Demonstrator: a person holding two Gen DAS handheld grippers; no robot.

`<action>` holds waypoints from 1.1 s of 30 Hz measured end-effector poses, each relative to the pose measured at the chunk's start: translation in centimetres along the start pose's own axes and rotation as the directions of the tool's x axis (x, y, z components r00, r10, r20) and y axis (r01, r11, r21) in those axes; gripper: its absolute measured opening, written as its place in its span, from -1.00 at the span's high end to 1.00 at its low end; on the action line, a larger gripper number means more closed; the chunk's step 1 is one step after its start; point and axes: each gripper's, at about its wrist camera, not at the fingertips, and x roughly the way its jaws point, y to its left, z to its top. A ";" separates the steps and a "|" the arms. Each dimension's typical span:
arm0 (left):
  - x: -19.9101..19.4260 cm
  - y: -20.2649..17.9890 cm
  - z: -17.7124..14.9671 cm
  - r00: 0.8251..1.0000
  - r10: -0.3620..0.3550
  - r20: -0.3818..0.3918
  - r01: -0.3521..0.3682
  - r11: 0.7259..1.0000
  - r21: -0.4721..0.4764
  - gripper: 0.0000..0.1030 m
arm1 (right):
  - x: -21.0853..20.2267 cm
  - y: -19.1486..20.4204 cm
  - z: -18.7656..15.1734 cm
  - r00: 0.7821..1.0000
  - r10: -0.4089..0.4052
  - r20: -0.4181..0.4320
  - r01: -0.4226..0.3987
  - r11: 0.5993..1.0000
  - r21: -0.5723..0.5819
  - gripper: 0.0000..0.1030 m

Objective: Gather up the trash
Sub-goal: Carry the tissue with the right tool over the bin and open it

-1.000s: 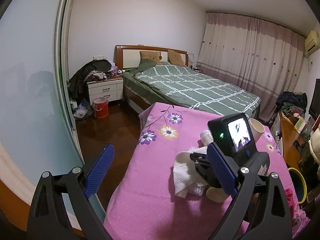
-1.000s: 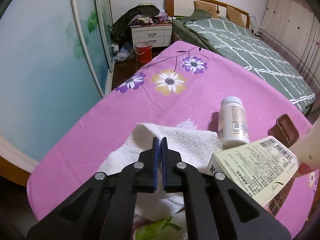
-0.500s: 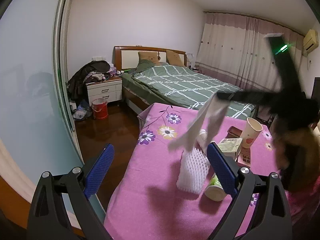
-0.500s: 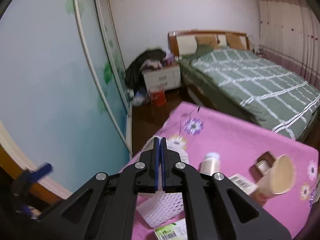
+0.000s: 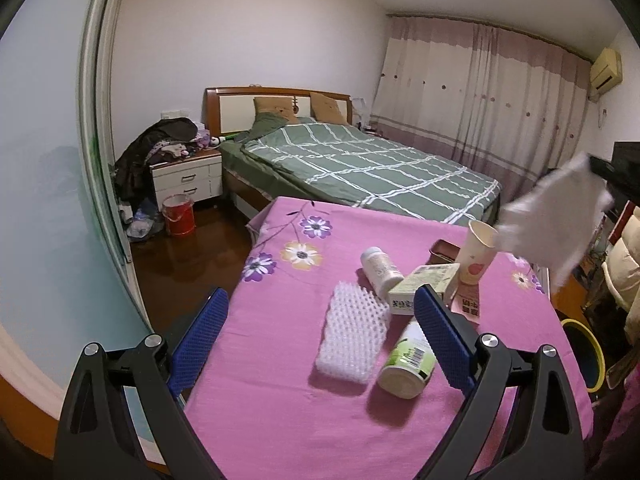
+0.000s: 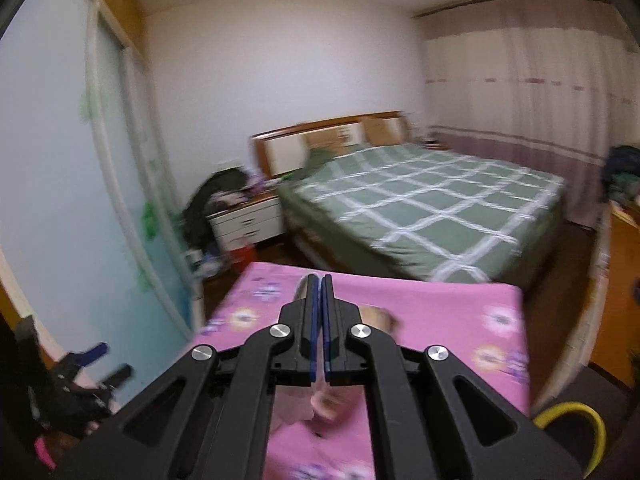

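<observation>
My right gripper (image 6: pixel 320 296) is shut on a white paper towel (image 5: pixel 552 216). In the left wrist view the towel hangs in the air at the right edge, above the paper cup (image 5: pixel 478 250). In the blurred right wrist view only a pale sliver of towel (image 6: pixel 303 286) shows beside the shut fingers. My left gripper (image 5: pixel 320 304) stands open over the near end of the pink tablecloth (image 5: pixel 280 400), nothing between its blue pads. Ahead of it lie a white foam net (image 5: pixel 354 338), a green-label bottle (image 5: pixel 408 364), a white bottle (image 5: pixel 378 270) and a carton (image 5: pixel 424 288).
A yellow-rimmed bin (image 5: pixel 584 356) stands on the floor right of the table. A small brown box (image 5: pixel 444 250) and a pink card (image 5: pixel 466 304) lie near the cup. Beyond are a green bed (image 5: pixel 360 168), a nightstand (image 5: pixel 186 180) and a red bucket (image 5: pixel 178 214).
The right gripper lifted the paper towel off the table and swung it up and to the right, uncovering the foam net and the green-label bottle. The left gripper edged slightly forward, still open.
</observation>
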 end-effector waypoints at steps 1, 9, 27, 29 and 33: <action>0.2 -0.3 -0.1 1.000 -0.004 -0.005 0.004 1.000 0.004 -0.80 | -1.0 -1.3 -0.4 0.999 -0.034 0.006 0.034 0.999 0.014 0.96; 1.6 -3.1 -0.6 0.999 -0.034 -0.041 0.036 0.998 0.045 -0.80 | -6.9 -14.8 -5.9 0.944 -0.326 -0.053 0.331 0.926 0.181 0.96; 3.7 -7.2 -1.4 0.993 -0.063 -0.095 0.073 0.992 0.104 -0.80 | -4.5 -29.8 -17.8 0.785 -0.511 -0.351 0.612 0.726 0.313 0.87; 4.0 -7.3 -1.6 0.993 -0.065 -0.103 0.076 0.991 0.107 -0.80 | -4.3 -30.1 -18.3 0.775 -0.519 -0.361 0.625 0.714 0.315 0.81; 4.4 -7.6 -1.8 0.992 -0.075 -0.104 0.086 0.991 0.105 -0.80 | -4.4 -30.3 -18.9 0.780 -0.512 -0.360 0.622 0.702 0.348 0.80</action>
